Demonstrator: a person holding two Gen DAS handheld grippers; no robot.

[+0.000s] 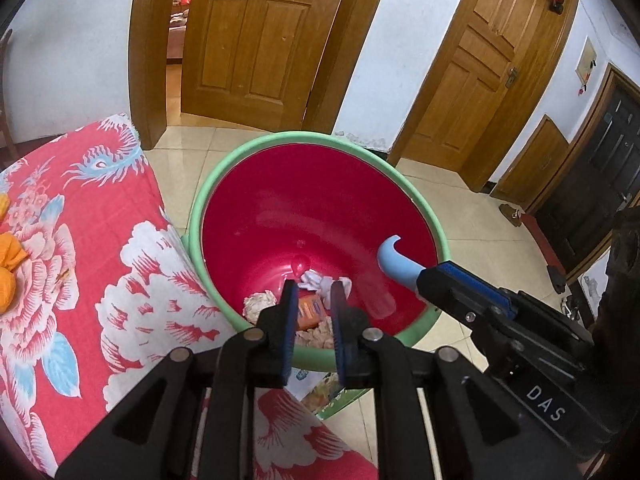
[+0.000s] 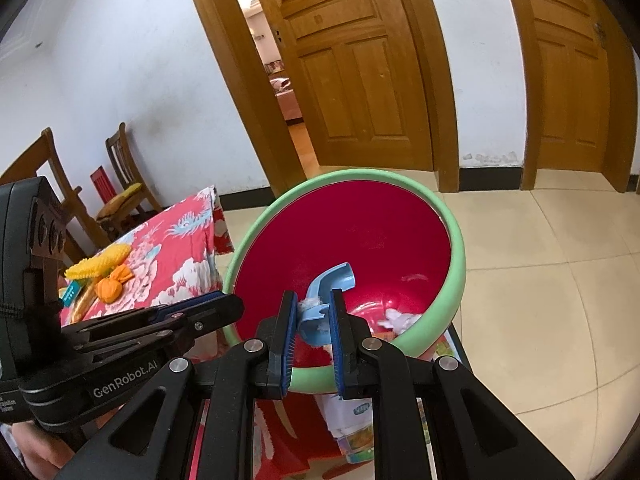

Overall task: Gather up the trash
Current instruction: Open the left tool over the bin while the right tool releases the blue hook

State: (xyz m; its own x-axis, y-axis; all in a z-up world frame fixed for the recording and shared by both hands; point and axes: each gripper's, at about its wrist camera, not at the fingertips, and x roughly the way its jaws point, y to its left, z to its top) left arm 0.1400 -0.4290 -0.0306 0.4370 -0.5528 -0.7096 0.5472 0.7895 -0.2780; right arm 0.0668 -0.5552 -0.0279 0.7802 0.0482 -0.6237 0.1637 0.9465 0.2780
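Floral-clothed table (image 1: 80,240) – orange bundles (image 1: 10,264), yellow toy (image 2: 100,264) on top

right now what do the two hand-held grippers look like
Both are black plastic with linkage arms joined by silver rivets, ending in two flat fingers faced with blue ribbed pads. The left hand-held gripper carries white "GenRobot.AI" lettering on its body; the right hand-held gripper shows "DAS". No cables or sleeves show.

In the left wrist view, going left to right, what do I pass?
Orange cloth bundle → red floral tablecloth → green-rimmed red plastic basin holding crumpled trash → light blue hooked plastic handle held in the right gripper → dark door.
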